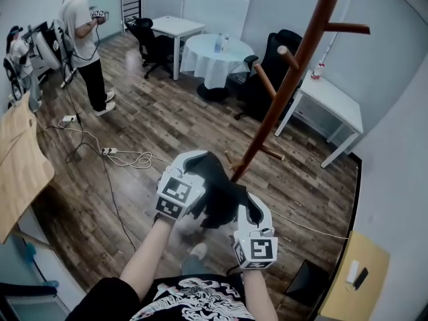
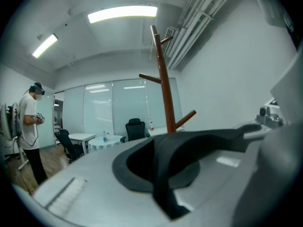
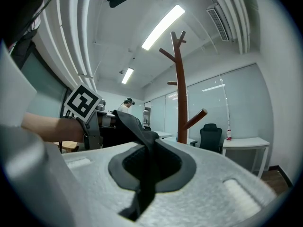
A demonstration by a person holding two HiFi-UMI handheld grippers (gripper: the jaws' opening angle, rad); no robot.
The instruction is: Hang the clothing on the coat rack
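A black garment (image 1: 217, 194) hangs bunched between my two grippers, just in front of the foot of the brown wooden coat rack (image 1: 294, 72). My left gripper (image 1: 196, 174) is shut on the garment's left part; in the left gripper view the black cloth (image 2: 163, 160) is pinched between the pale jaws, and the coat rack (image 2: 165, 98) stands straight ahead. My right gripper (image 1: 250, 211) is shut on the other end; the right gripper view shows a fold of cloth (image 3: 144, 169) clamped in its jaws, with the coat rack (image 3: 181, 98) and its pegs beyond.
A person (image 1: 85, 35) stands at the far left on the wooden floor. A round table with a white cloth (image 1: 217, 53), white desks (image 1: 331, 99) and black office chairs (image 1: 277, 65) stand behind the rack. Cables (image 1: 124, 158) lie on the floor; a wooden board (image 1: 20, 156) is at the left.
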